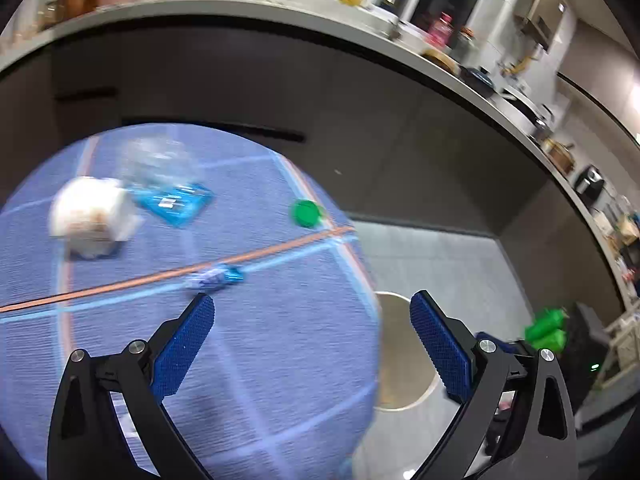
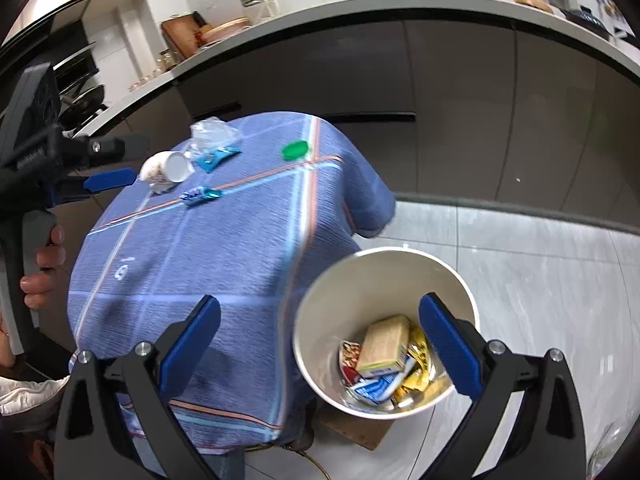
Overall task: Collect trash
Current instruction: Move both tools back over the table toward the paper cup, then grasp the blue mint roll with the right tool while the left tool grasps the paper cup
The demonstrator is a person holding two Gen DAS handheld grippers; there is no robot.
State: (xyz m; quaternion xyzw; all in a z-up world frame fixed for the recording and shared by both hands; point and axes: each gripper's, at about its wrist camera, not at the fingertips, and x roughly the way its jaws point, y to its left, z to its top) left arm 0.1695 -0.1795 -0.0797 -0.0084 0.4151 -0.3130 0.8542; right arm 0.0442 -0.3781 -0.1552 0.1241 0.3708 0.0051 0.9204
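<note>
A small table under a blue checked cloth (image 2: pixel 192 264) carries trash: a tipped white paper cup (image 2: pixel 166 168) (image 1: pixel 90 216), a crumpled clear plastic bag (image 2: pixel 212 132) (image 1: pixel 160 162), a blue wrapper (image 2: pixel 218 156) (image 1: pixel 176 202), a small blue candy wrapper (image 2: pixel 200 195) (image 1: pixel 218 276) and a green lid (image 2: pixel 295 149) (image 1: pixel 306 212). Beside the table stands a white bin (image 2: pixel 320 308) (image 1: pixel 396 312) holding a tan box and several wrappers. My right gripper (image 2: pixel 320 320) hangs open and empty above the bin's near edge. My left gripper (image 1: pixel 312 304) is open over the cloth, short of the candy wrapper.
A curved kitchen counter (image 2: pixel 360 4) with dark cabinets rings the far side, crowded with jars and dishes. Grey floor tiles (image 2: pixel 540 264) spread to the right of the bin. A person's hand (image 2: pixel 44 264) grips the left tool's handle at the left edge. Green bottles (image 1: pixel 546 328) stand at the right.
</note>
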